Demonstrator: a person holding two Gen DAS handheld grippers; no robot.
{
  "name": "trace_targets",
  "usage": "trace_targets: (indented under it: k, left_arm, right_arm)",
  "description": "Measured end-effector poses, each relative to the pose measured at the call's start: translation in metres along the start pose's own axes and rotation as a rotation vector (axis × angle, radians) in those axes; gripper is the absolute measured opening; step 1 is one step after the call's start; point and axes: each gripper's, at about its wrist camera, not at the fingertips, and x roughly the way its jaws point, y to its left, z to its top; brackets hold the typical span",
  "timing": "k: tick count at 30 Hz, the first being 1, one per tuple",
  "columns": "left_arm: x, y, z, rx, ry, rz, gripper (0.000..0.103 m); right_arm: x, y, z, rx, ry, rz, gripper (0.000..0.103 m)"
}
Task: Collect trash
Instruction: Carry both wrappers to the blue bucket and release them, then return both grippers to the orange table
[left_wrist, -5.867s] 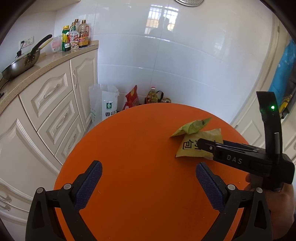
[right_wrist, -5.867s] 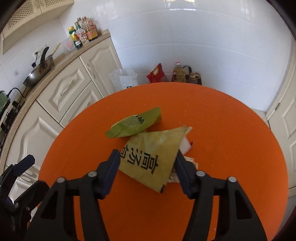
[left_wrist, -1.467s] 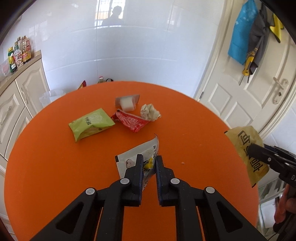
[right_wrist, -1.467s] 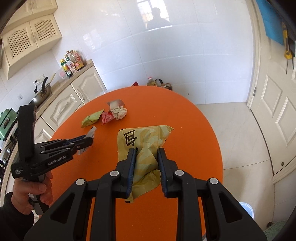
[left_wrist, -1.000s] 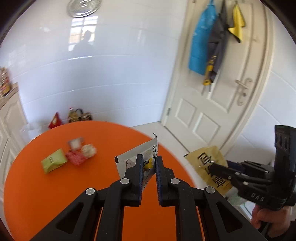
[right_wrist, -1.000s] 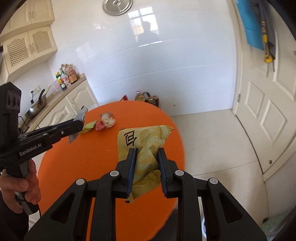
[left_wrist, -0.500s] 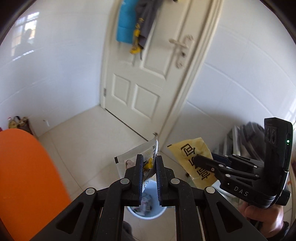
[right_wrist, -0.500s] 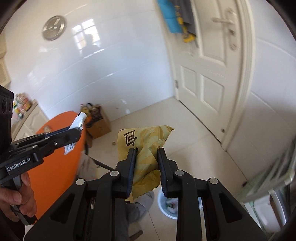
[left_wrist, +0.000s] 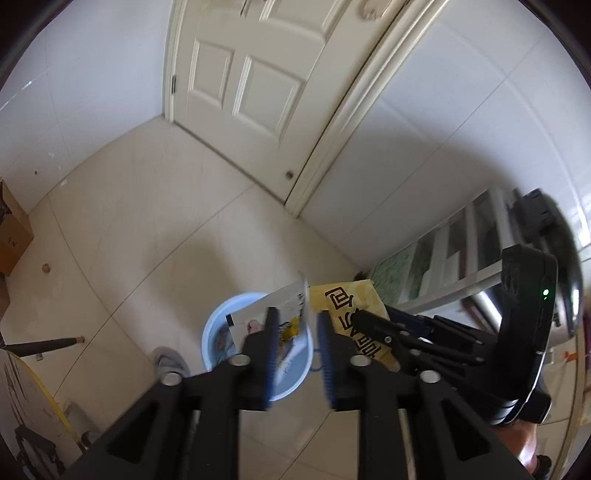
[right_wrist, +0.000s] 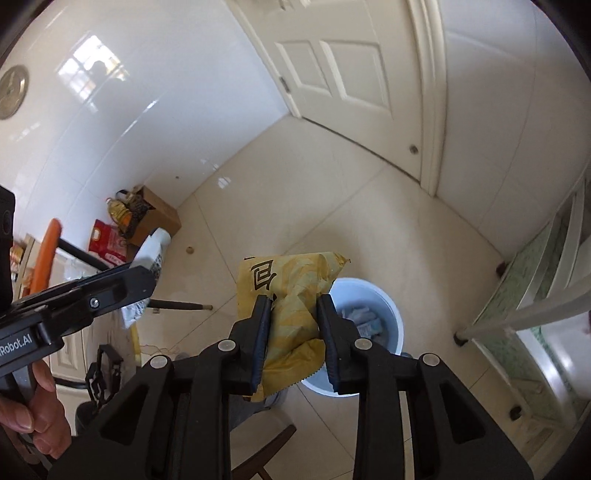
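Both wrappers above the bin (right_wrist: 384, 317).
Left hand-held gripper (left_wrist: 295, 328) spread, white wrapper (left_wrist: 282, 314) loose between; right hand-held gripper (right_wrist: 293, 314) pinching yellow wrapper (right_wrist: 291, 291).

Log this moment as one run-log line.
stage: over bin | left gripper: open, white wrapper against one finger | right gripper: shut on yellow wrapper | blue bin: below

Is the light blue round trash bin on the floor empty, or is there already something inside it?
Not empty. The light blue round trash bin already holds crumpled pale wrappers, seen through its open top in the right wrist view.
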Motion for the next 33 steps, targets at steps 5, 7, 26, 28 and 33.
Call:
trace_targets:
  k: [5,7,26,28,33]
  left_arm:
    - [0.021,0.010,0.018,-0.014,0.012,0.052,0.068]
    - [0.026,0.004,0.019,-0.018,0.014,0.066,0.073]
    - [-0.134,-0.054,-0.081,-0.044,-0.277,0.236,0.091]
    - [-0.164,-0.052,-0.099,-0.054,-0.321,0.240,0.092]
    - [-0.240,-0.043,-0.148,-0.085,-0.443,0.273,0.096]
  right_arm:
    - [0.017,-0.008,0.001,0.031,0.023,-0.020,0.043]
    - [0.015,-0.007,0.000,0.036,0.005,-0.030,0.075]
    - [-0.060,0.070,-0.010,-0.004,-0.141,-0.105,0.103]
    - [-0.077,0.087,-0.009,-0.028,-0.175,-0.103,0.103]
    - [-0.120,0.144,-0.010,-0.117,-0.263,-0.075,0.103]
